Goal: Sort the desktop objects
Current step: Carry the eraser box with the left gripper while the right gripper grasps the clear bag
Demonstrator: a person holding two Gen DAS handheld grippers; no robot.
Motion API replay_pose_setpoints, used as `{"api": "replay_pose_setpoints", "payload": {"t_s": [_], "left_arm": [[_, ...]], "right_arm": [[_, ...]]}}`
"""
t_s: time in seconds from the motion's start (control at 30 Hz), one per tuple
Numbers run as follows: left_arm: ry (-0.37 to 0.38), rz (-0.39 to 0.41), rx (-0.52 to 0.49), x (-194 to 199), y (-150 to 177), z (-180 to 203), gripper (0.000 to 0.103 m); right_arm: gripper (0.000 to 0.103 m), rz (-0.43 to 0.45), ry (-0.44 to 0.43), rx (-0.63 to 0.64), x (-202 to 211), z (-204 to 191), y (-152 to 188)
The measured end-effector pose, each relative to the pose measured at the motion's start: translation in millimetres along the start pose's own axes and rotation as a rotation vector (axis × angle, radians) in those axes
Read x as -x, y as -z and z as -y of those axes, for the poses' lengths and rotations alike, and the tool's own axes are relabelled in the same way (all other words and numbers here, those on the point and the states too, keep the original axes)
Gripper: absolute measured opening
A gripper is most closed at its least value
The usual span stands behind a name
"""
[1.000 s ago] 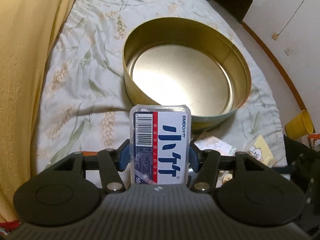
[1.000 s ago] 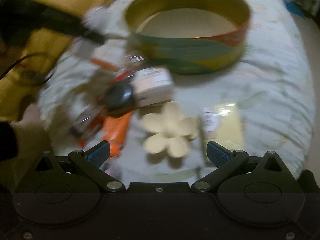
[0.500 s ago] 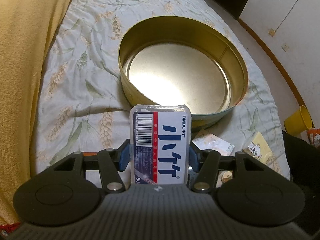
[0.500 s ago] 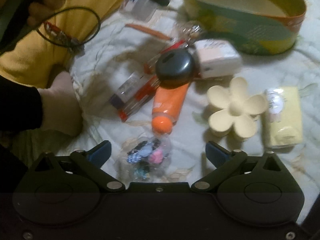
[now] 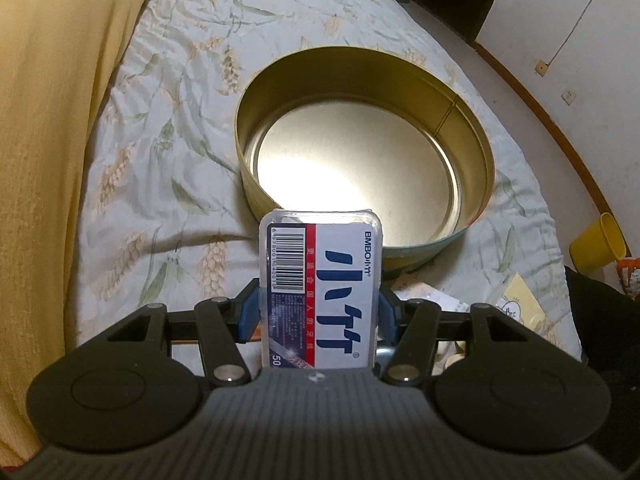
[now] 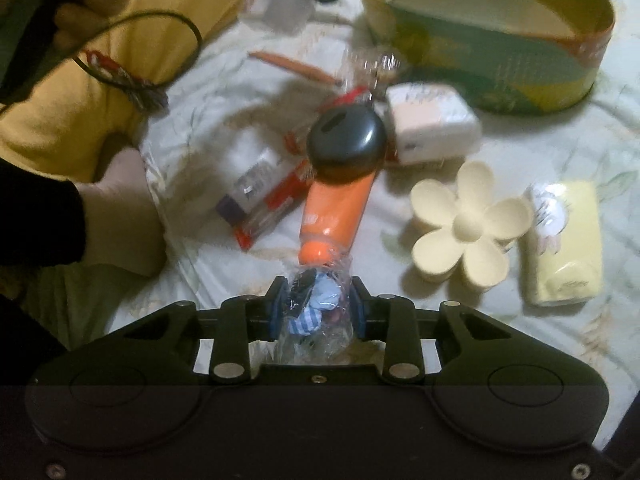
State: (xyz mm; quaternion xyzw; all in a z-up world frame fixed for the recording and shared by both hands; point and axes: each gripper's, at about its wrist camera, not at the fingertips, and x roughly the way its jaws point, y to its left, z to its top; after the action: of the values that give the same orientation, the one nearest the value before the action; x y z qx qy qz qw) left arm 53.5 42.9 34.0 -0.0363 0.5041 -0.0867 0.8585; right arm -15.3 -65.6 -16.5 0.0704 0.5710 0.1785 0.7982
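Note:
My left gripper (image 5: 318, 312) is shut on a clear plastic box with a white, blue and red label (image 5: 320, 292), held upright just short of the near wall of a round gold tin (image 5: 472, 128) that stands empty on the bedspread. My right gripper (image 6: 316, 306) is shut on a small clear bag of coloured bits (image 6: 316, 308), low over the bedspread. Just beyond the bag lies an orange tube (image 6: 340, 208) with a dark round lid (image 6: 346, 140) on its far end. The tin (image 6: 492, 48) shows at the upper right of the right wrist view.
A cream flower hair clip (image 6: 468, 224), a yellow tissue pack (image 6: 564, 240), a white block (image 6: 432, 120), a red-and-clear pack (image 6: 260, 196) and a thin orange stick (image 6: 296, 66) lie around. A person's hand (image 6: 124, 212) rests at left. A yellow blanket (image 5: 52, 120) borders the bedspread.
My right gripper swung left from the flower clip to over the small bag and closed its jaws on it. The left gripper has kept still with the box.

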Motion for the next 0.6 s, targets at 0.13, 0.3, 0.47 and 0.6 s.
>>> {"api": "replay_pose_setpoints", "payload": {"t_s": [0.13,0.3,0.47,0.6], "left_arm": [[-0.001,0.009,-0.004,0.2,-5.5,2.5,0.060],[-0.003,0.019,-0.009,-1.1,-14.4,7.4,0.060],[-0.003,0.013,-0.014,-6.6,-23.3,12.0,0.060],[-0.002,0.005,-0.013,-13.1,-29.7,14.8,0.060]], "right_arm": [[0.031,0.044,0.018,-0.008,15.7,3.0,-7.4],[0.031,0.086,0.033,-0.029,29.2,12.7,-13.6],[0.031,0.101,0.035,-0.043,34.3,20.9,-15.0],[0.031,0.109,0.041,-0.050,36.3,25.4,-15.6]]}}
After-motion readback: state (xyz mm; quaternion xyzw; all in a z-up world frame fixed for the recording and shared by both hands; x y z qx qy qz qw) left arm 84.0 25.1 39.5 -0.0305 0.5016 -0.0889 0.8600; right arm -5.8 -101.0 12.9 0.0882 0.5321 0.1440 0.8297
